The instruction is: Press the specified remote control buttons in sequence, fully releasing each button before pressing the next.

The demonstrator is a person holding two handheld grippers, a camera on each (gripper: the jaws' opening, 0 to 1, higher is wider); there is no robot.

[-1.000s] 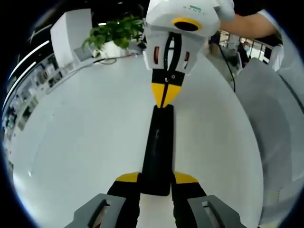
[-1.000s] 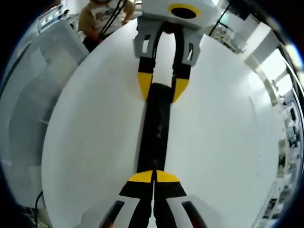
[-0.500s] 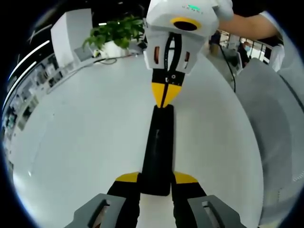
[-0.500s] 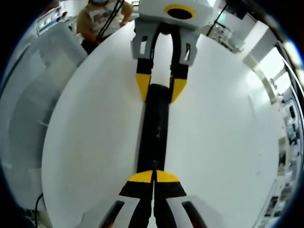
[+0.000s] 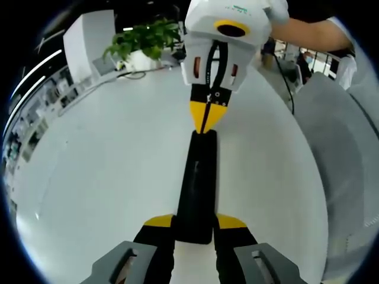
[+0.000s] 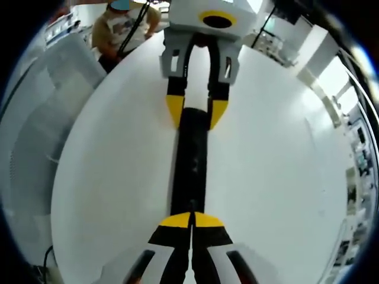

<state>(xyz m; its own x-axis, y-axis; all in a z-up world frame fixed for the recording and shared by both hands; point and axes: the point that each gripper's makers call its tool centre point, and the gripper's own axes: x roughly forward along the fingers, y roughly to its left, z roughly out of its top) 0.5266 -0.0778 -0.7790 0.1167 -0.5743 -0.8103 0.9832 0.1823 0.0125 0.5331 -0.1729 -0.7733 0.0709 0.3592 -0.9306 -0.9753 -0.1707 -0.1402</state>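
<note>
A long black remote control point(image 5: 198, 177) lies on the white table point(image 5: 106, 165). In the left gripper view my left gripper point(image 5: 195, 222) is shut on the remote's near end, one yellow tip on each side. My right gripper point(image 5: 207, 118) comes in from the top, its yellow tips pressed together and resting at the remote's far end. In the right gripper view the remote point(image 6: 192, 165) runs away from my shut right gripper point(image 6: 190, 220), whose tips sit over its near end. My left gripper point(image 6: 196, 111) clamps the far end there. The buttons are too dark to make out.
A potted green plant point(image 5: 145, 38) and a cable point(image 5: 133, 76) sit at the table's far edge. Grey seats stand beside the table point(image 5: 343, 148) point(image 6: 35, 136). A person point(image 6: 121, 26) sits beyond the table. An arm point(image 5: 314, 29) holds my right gripper.
The right gripper view has tilted a little while its tips stay at the remote's end. My left gripper keeps its hold and the remote has not moved.
</note>
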